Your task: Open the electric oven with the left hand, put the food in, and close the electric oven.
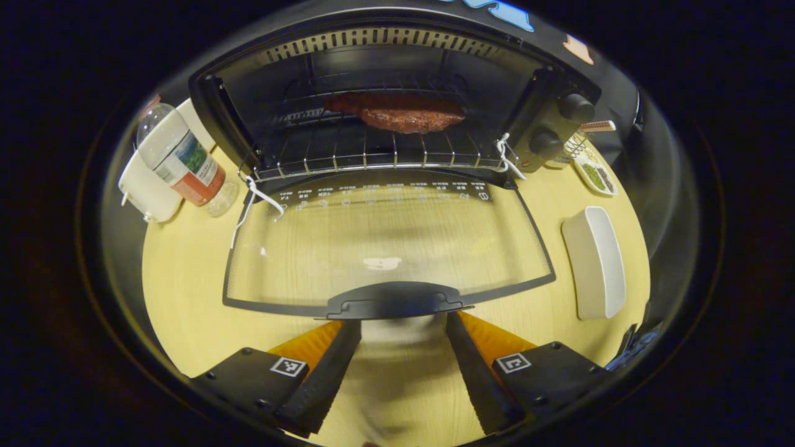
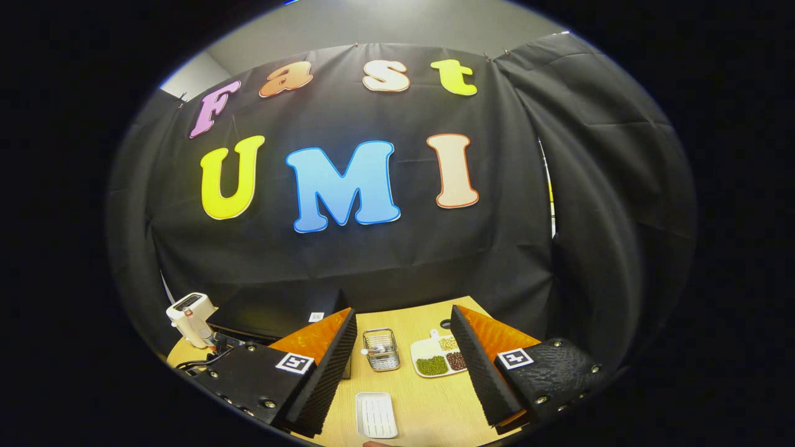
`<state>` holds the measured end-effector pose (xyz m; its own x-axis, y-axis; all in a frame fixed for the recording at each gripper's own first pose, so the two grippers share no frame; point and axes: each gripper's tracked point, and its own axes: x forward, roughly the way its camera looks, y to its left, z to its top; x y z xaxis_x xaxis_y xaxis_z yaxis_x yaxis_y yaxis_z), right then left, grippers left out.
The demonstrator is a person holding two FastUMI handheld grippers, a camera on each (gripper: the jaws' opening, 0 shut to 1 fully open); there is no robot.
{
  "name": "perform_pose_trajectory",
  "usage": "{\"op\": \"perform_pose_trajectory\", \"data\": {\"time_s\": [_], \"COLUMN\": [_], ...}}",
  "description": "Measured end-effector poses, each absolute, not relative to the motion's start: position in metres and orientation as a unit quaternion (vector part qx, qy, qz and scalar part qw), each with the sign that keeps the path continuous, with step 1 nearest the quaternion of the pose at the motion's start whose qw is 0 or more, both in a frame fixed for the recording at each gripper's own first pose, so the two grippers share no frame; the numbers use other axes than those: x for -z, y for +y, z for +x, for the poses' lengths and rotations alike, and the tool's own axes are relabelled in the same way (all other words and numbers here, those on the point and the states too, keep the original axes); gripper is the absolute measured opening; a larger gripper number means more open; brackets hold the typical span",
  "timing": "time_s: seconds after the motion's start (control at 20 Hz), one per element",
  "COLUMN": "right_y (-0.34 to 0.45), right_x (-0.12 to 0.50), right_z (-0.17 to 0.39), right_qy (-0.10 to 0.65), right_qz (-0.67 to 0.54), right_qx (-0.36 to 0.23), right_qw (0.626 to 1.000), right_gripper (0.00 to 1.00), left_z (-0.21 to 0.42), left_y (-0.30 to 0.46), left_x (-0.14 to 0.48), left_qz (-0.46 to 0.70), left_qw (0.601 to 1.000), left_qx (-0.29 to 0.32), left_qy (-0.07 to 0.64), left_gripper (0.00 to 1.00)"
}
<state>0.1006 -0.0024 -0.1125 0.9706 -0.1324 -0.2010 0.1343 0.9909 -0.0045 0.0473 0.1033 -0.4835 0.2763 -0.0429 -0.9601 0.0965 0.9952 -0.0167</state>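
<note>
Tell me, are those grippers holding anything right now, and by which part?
Nothing is held. The left gripper sits open just before the oven door's handle, not touching it. The right gripper hangs open over the table.

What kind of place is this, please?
Probably a staged kitchen table in a recording booth: an open electric oven with food on its rack, a water bottle, and a black cloth wall behind.

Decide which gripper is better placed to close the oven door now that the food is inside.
Left. The left gripper, jaws open, sits just before the handle of the lowered oven door. The right gripper faces the booth wall.
</note>
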Motion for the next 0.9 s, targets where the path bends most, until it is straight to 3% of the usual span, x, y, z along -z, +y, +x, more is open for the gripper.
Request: {"op": "perform_pose_trajectory", "data": {"time_s": [0.1,0.45,0.5,0.55,0.9], "right_y": [-0.003,-0.004,-0.004,-0.004,-0.01], "right_x": [0.112,0.105,0.105,0.103,0.103], "right_z": [0.099,0.092,0.091,0.09,0.086], "right_qy": [0.101,0.091,0.091,0.09,0.089], "right_qz": [0.004,0.005,0.007,0.009,0.008], "right_qx": [0.068,0.069,0.069,0.069,0.069], "right_qw": [0.993,0.993,0.993,0.994,0.994], "right_gripper": [0.92,0.92,0.92,0.92,0.92], "left_z": [0.046,0.048,0.049,0.051,0.061], "left_y": [0.102,0.099,0.099,0.099,0.095], "left_x": [0.475,0.431,0.425,0.422,0.403], "left_qz": [0.02,-0.011,-0.012,-0.011,0.001], "left_qw": [0.804,0.835,0.838,0.842,0.858], "left_qx": [0.046,0.05,0.05,0.05,0.053], "left_qy": [0.592,0.548,0.543,0.537,0.511], "left_gripper": [0.95,0.95,0.99,0.95,0.95]}}
